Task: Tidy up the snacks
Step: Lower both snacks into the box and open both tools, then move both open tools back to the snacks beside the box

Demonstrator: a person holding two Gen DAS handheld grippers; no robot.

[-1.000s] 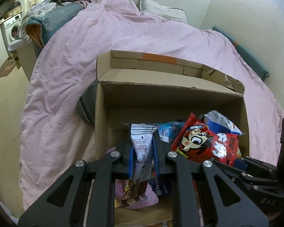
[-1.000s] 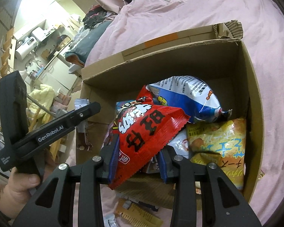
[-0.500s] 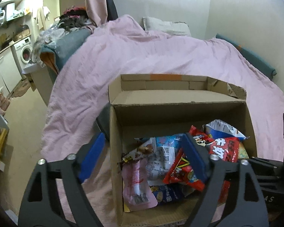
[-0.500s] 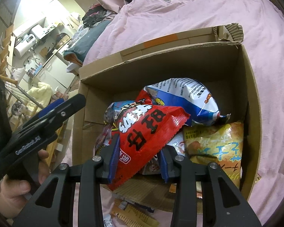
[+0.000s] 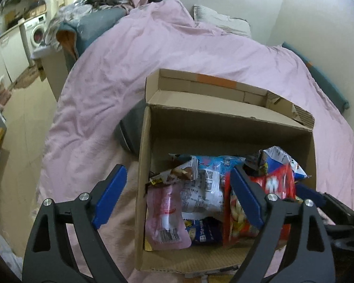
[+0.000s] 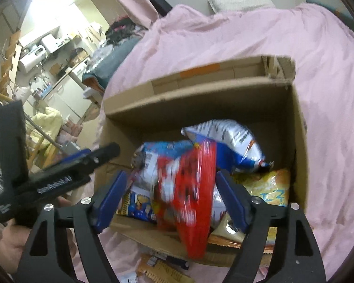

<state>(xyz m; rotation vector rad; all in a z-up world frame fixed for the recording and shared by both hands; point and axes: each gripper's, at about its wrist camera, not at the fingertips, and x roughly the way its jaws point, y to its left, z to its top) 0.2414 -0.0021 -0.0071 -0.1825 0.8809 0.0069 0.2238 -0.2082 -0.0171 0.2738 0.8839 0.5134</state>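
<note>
An open cardboard box [image 5: 229, 122] [image 6: 200, 99] sits on a pink bed. It holds several snack packs: a pink pouch [image 5: 166, 214], a white-blue pack [image 5: 205, 188], a blue-silver bag [image 6: 226, 141] and a yellow bag [image 6: 269, 184]. My left gripper [image 5: 177, 198] is open and empty above the box's near left corner. My right gripper [image 6: 170, 200] is open around a red snack bag [image 6: 191, 188], which is motion-blurred and hangs between the pads over the box's near edge. The red bag also shows in the left wrist view [image 5: 273, 184].
The pink duvet [image 5: 153, 54] surrounds the box. A few loose snack packs [image 6: 158, 268] lie on the bed in front of the box. A grey cushion [image 5: 129, 129] lies against the box's left wall. Floor and laundry clutter are at the left.
My left gripper opened, dropped the pink pouch into the box and drew back. My right gripper just opened; the red bag slips down between its pads.
</note>
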